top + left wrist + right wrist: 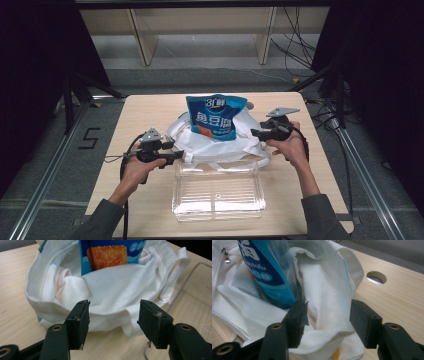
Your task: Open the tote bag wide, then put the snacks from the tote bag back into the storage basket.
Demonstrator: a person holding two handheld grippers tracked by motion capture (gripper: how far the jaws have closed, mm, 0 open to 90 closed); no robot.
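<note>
High view: a blue snack pouch (pixel 216 116) is seen standing inside a white cloth bag (pixel 220 144).
The left gripper (pixel 176 154) and right gripper (pixel 256 133) are held wide open beside the bag, gripping nothing.

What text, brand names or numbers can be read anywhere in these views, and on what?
"3鲜": top of the blue snack bag standing in the white cloth bag.
"鱼豆腐": large white characters on the bag front.
"tofu", part of a longer cut-off word, and "口味": bag side.
"5": mark on the floor.
Smaller print on the bag: too blurred to read.

High view overlooks the table (pixel 150 107); both gripper views closely face its white bag (pixel 220 145).
</note>
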